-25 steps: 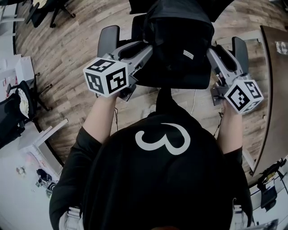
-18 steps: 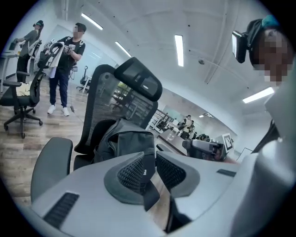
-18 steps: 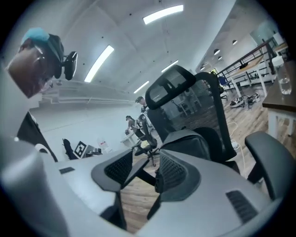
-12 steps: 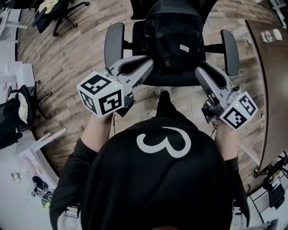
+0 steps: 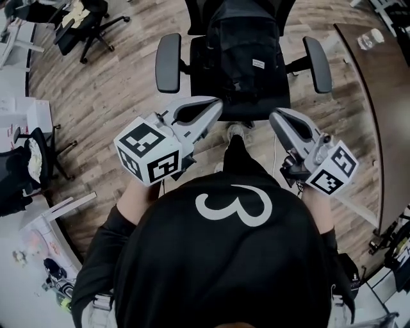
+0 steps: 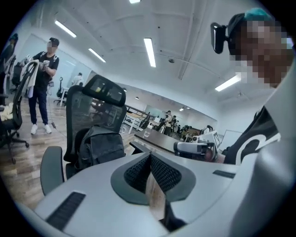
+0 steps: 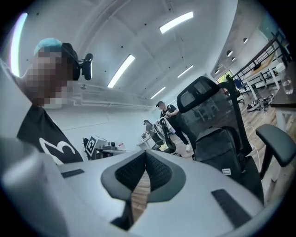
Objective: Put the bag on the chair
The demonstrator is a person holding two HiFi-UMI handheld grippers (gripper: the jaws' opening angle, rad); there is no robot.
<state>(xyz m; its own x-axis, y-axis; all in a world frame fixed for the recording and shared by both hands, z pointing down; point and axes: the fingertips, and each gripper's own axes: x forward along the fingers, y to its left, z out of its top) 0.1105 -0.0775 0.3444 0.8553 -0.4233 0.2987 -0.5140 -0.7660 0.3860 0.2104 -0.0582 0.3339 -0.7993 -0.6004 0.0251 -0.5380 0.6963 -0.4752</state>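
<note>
Off the bag (image 5: 246,51) on the chair (image 5: 168,63), tongs (image 5: 216,102) (image 5: 274,115) have withdrawn, closing empty.

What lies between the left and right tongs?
Head view: the person's shoe and leg, over wooden floor. The left tongs and right tongs have just closed, empty.

Plank floor (image 5: 96,90) spreads across the frame, a dark curved counter (image 5: 384,96) runs down the right edge, and another office chair (image 5: 86,18) stands upper left.
</note>
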